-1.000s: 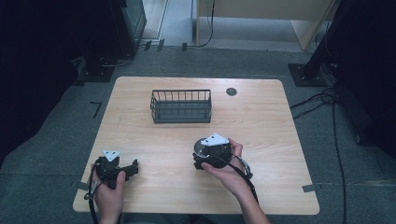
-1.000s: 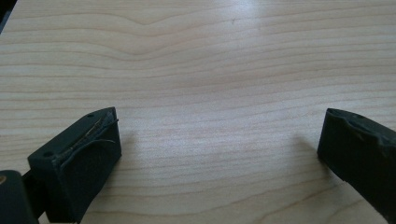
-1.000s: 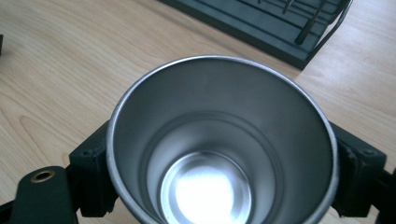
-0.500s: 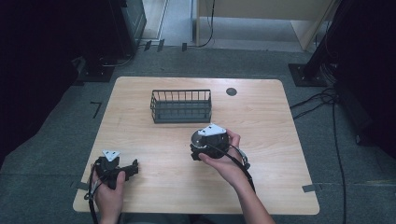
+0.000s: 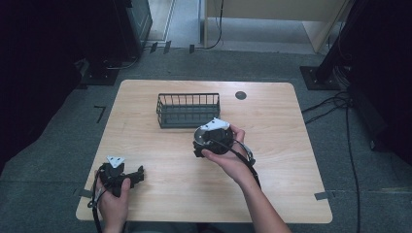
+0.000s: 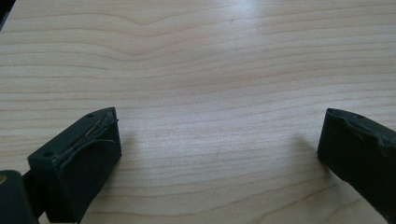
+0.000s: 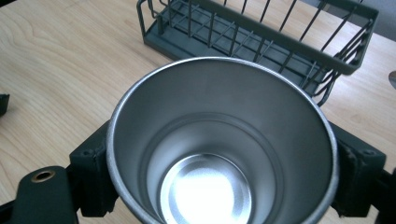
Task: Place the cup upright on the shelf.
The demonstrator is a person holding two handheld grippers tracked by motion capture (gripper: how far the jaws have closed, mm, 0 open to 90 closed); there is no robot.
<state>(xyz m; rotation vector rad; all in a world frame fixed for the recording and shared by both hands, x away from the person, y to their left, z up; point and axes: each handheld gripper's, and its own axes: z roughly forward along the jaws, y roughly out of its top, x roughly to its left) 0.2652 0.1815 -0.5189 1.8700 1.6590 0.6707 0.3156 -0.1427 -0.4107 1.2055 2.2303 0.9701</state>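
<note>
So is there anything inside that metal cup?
No, the right gripper view looks straight into the metal cup and shows just its bare shiny bottom.

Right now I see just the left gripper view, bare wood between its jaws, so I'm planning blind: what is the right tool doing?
Observer: The right tool is shut on an empty steel cup.
Operator: Where is that relative to any container?
Observer: It is just on the person's side of a wire basket, near the basket's right end.
Operator: And where does my left tool sit on the table?
Observer: The left tool is open near the front left corner of the table, well apart from the cup.
</note>
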